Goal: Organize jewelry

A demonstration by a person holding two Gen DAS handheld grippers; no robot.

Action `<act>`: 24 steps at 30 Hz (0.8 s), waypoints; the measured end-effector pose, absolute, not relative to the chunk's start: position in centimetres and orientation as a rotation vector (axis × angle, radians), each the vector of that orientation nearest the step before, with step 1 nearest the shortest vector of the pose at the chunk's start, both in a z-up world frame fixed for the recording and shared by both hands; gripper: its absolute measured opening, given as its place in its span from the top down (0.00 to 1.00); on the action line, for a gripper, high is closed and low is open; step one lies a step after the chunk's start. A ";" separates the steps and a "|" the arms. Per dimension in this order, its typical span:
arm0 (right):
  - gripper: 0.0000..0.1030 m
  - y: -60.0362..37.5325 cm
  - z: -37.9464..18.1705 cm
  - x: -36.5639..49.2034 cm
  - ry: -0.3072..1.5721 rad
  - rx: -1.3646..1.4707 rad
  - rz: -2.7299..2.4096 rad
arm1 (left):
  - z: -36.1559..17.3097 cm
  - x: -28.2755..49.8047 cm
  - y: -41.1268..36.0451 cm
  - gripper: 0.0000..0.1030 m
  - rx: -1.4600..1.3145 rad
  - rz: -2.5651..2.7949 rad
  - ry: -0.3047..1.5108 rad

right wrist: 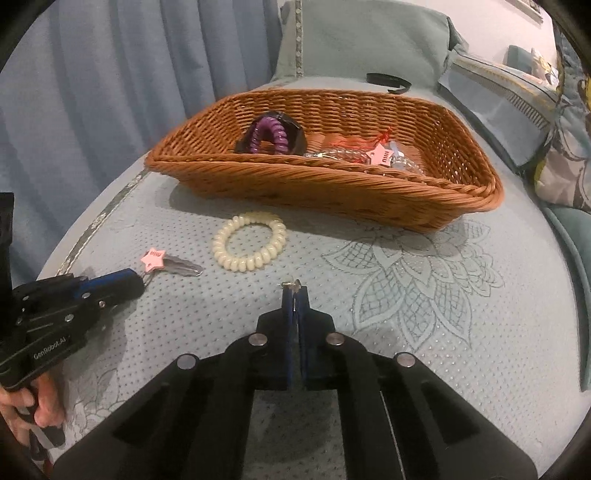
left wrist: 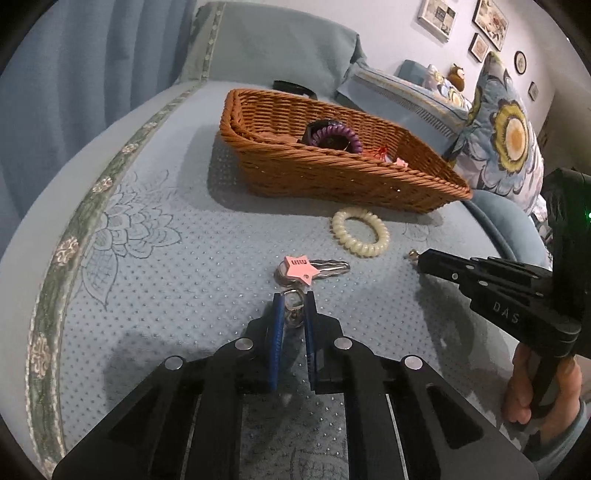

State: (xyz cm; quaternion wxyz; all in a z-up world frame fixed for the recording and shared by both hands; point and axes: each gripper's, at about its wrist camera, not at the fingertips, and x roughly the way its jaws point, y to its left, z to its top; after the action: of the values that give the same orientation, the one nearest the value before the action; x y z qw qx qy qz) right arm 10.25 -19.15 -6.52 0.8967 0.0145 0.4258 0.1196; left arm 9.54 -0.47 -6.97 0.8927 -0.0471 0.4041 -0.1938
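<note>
Blue curtains (right wrist: 110,92) hang at the far left behind a pale blue quilted bedspread (left wrist: 155,288) stitched with lotus outlines and edged by a green floral border. Left of centre in the left wrist view, the left gripper (left wrist: 294,306) sits low over the bedspread, its 2 blue pads nearly together and pinching a silver ring (left wrist: 293,301). That ring links to a silver hair clip (left wrist: 328,266) carrying a pink star tag (left wrist: 297,267), which lies flat just ahead of the tips.

Beyond it stands a wicker basket (left wrist: 332,177), holding a purple spiral hair tie (left wrist: 338,134) against a dark accessory, plus a red tassel and a second pink star (right wrist: 380,155) among clear beads. A cream spiral hair tie (left wrist: 360,236) rests on the bedspread just in front of the basket, apart from the clip. A black curved band (right wrist: 388,81) lies behind the basket.

Further right, the right gripper (right wrist: 294,291) has its 2 fingers pressed almost fully together on a small gold-coloured piece (right wrist: 291,284) at the tips; what that piece is cannot be told. Floral pillows (left wrist: 506,136) and framed pictures (left wrist: 480,22) fill the far right.
</note>
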 end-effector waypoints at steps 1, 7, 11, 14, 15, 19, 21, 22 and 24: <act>0.99 -19.2 -6.4 10.1 0.880 0.035 0.252 | -6.8 9.4 -0.3 0.92 -0.105 -0.411 0.831; 0.99 -20.6 -5.2 9.6 0.856 0.106 0.289 | -5.8 8.6 0.7 0.92 -0.155 -0.428 0.792; 0.99 -21.0 -4.1 9.3 0.828 0.129 0.301 | -4.7 8.2 1.2 0.92 -0.174 -0.442 0.738; 0.99 -21.2 -3.6 9.3 0.817 0.128 0.297 | -4.1 7.9 1.2 0.92 -0.176 -0.447 0.712; 0.99 -21.2 -3.6 9.3 0.815 0.131 0.296 | -3.9 7.8 1.3 0.92 -0.179 -0.448 0.708; 0.98 -21.2 -3.8 9.4 0.807 0.129 0.280 | -4.0 7.9 1.5 0.92 -0.196 -0.456 0.708; 0.95 -20.9 -4.2 9.6 0.831 0.138 0.307 | -4.0 7.9 1.5 0.92 -0.193 -0.460 0.708; 0.89 -20.6 -4.4 9.7 0.836 0.131 0.309 | -4.0 7.9 1.4 0.92 -0.193 -0.465 0.707; 0.73 -20.1 -4.7 9.6 0.841 0.096 0.293 | -3.9 7.8 1.3 0.92 -0.190 -0.473 0.706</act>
State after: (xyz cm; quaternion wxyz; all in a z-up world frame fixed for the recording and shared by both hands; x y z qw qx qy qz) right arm 9.63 -20.06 -4.67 0.9013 0.0465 0.4068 0.1418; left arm 7.82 1.34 -3.94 0.9067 -0.0920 0.3420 -0.2291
